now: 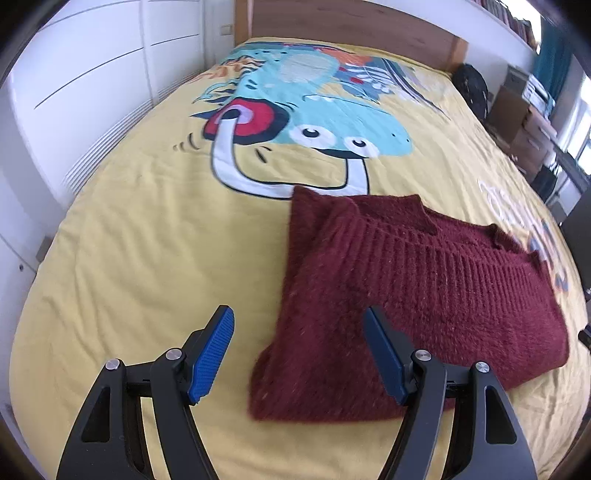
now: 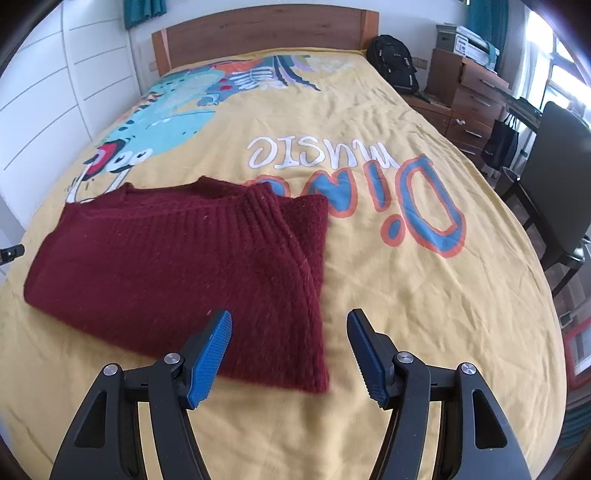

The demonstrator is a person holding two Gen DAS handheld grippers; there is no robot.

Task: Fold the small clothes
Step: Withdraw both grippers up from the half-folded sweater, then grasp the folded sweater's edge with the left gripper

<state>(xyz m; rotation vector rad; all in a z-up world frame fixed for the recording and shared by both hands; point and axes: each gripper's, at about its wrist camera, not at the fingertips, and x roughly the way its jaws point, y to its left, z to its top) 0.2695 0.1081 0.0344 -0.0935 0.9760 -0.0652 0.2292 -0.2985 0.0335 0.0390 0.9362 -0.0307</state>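
A dark red knitted sweater (image 1: 413, 295) lies folded on the yellow bedspread (image 1: 147, 240); it also shows in the right wrist view (image 2: 177, 266). My left gripper (image 1: 299, 321) is open and empty, hovering over the sweater's near left corner. My right gripper (image 2: 290, 325) is open and empty, hovering over the sweater's near right corner. Each gripper has blue ribbed pads, such as the left pad (image 1: 214, 350) and the right pad (image 2: 210, 354). Neither gripper touches the sweater as far as I can tell.
The bedspread (image 2: 406, 295) bears a dinosaur print (image 1: 325, 122) and "Dino music" lettering (image 2: 369, 177). A wooden headboard (image 2: 266, 33) stands at the far end. White wardrobe doors (image 1: 92, 81) run along the left. A black backpack (image 2: 395, 62), wooden drawers (image 2: 472, 92) and a dark chair (image 2: 554, 177) stand right of the bed.
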